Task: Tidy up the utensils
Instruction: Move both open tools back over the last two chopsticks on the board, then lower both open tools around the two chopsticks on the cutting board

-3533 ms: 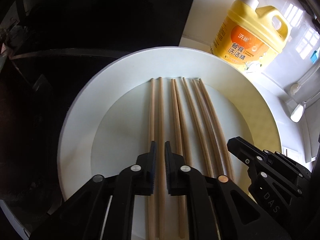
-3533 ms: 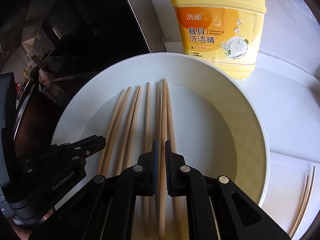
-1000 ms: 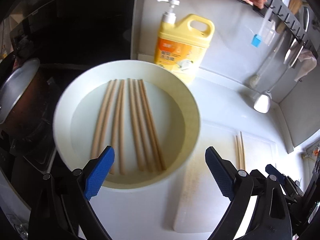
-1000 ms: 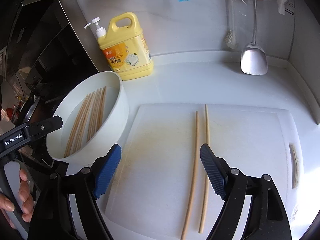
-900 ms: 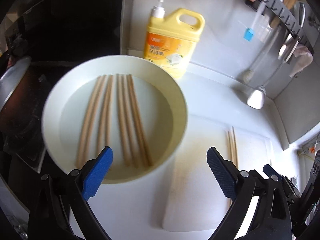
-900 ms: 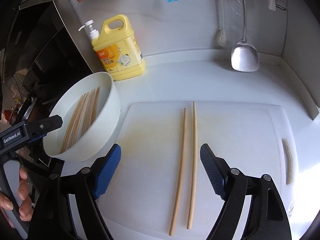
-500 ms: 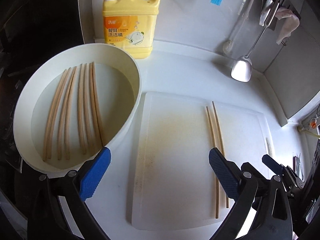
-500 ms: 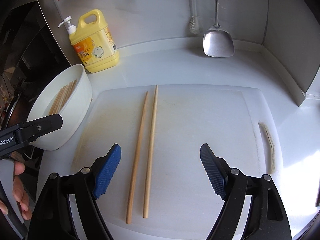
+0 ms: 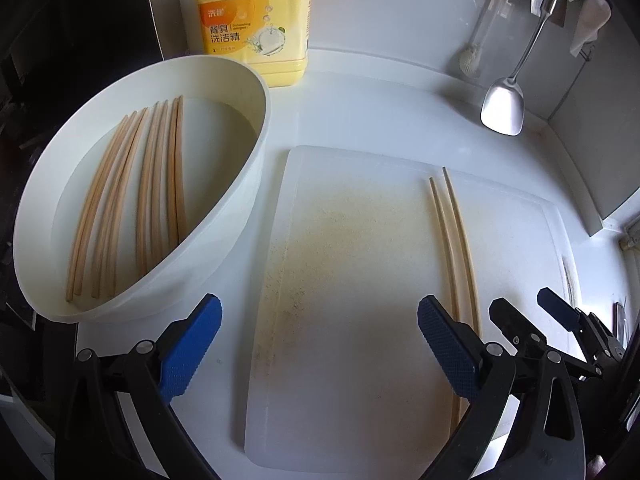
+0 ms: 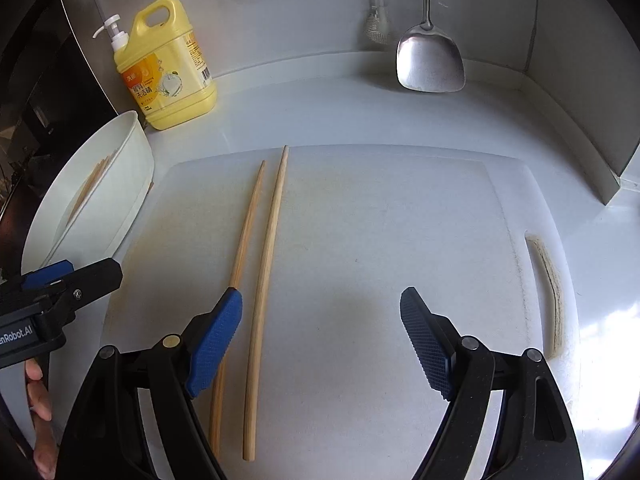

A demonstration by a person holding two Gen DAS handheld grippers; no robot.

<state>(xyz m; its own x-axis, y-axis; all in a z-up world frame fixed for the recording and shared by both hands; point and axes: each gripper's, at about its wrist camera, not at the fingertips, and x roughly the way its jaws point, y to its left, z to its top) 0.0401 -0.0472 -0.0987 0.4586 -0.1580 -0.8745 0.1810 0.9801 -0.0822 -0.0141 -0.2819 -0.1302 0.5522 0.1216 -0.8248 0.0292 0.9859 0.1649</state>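
Note:
Several wooden chopsticks (image 9: pixel 132 196) lie in a white bowl (image 9: pixel 240 208) at the left. Two more chopsticks (image 9: pixel 452 236) lie side by side on a white cutting board (image 9: pixel 352 272); they also show in the right wrist view (image 10: pixel 260 280) on the board (image 10: pixel 380 240). My left gripper (image 9: pixel 320 344) is open and empty above the board's near edge. My right gripper (image 10: pixel 320 336) is open and empty, its left finger (image 10: pixel 216 340) over the left chopstick. The bowl (image 10: pixel 120 200) shows at the left of the right wrist view.
A yellow dish soap bottle (image 9: pixel 256 20) stands behind the bowl, also in the right wrist view (image 10: pixel 168 68). A metal spatula (image 10: pixel 430 56) and a brush (image 10: pixel 376 20) hang at the back wall. A dark stove area (image 9: pixel 80 40) is at far left. A wall corner (image 10: pixel 580 100) is at right.
Both grippers were shut on chopsticks in the bowl, then opened and pulled back. They have swung right, over the cutting board with its two chopsticks.

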